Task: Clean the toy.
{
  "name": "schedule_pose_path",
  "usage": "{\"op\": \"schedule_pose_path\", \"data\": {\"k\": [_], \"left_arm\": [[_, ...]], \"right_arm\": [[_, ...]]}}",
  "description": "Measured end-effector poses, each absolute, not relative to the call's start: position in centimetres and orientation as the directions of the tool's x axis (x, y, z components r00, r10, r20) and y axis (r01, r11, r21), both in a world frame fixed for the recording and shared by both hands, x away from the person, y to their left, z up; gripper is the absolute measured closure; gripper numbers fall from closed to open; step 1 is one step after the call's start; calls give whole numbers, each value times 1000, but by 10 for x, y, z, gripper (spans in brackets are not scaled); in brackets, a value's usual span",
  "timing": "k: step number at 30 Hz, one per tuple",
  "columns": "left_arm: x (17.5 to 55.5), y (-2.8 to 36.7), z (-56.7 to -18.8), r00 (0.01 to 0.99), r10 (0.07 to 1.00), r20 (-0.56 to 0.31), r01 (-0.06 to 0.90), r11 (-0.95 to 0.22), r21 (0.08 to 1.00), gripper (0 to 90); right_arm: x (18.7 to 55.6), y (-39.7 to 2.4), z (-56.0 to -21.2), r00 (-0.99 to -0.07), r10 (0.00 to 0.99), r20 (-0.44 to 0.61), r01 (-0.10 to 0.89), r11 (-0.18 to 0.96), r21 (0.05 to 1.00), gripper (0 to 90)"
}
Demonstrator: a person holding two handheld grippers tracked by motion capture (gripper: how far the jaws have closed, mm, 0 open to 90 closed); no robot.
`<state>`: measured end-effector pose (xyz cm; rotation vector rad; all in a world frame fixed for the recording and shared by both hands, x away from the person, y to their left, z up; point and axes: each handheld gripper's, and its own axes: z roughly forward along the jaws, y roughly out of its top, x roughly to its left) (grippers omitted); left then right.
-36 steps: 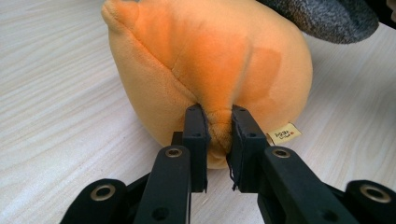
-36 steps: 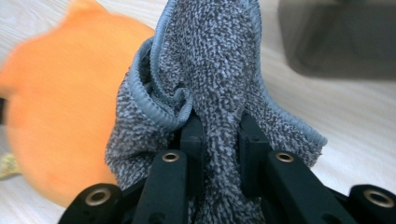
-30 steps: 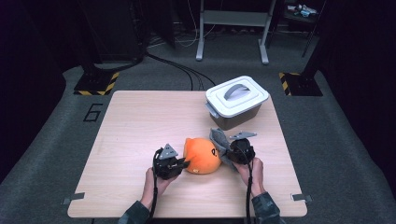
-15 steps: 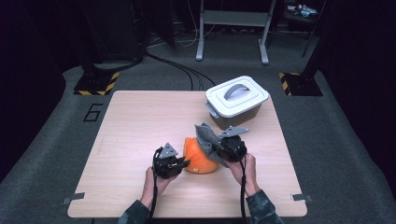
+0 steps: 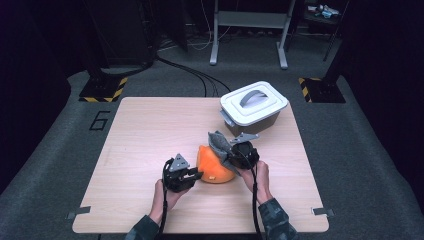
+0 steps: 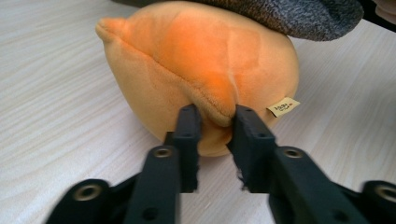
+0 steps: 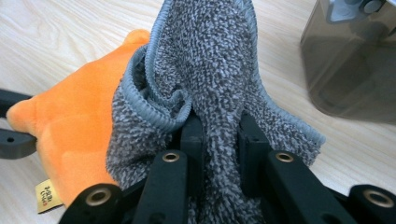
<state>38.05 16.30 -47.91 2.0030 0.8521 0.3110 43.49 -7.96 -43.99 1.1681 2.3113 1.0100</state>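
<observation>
On the worktop [image 5: 150,130], the left tool [image 6: 214,122] pinches an orange plush toy [image 5: 214,167] — right tool [image 7: 219,128] clamps a grey cloth [image 7: 205,70] draped over it. Lidded bin [image 5: 254,107] just behind — label [image 6: 283,106] visible up close.

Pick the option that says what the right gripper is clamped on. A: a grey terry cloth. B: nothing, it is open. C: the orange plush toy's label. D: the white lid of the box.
A: in the right gripper view, the right gripper has a fold of the grey cloth pinched between its jaws, draped against the orange plush toy.
</observation>
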Motion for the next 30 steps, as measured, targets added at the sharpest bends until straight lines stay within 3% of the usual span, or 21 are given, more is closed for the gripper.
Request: {"op": "schedule_pose_path", "data": {"k": [6,18,30], "left_arm": [[381,160,-479,724,681,-110,453,-348,821,815],[380,157,-474,722,684,-104,449,-348,823,825],[381,157,-476,717,687,-119,462,-340,819,840]], "right_arm": [[435,-80,-438,-588,809,13,555,392,734,761],[410,-57,-412,-665,747,8,468,408,784,760],[409,-46,-426,-681,732,-30,461,461,759,759]]}}
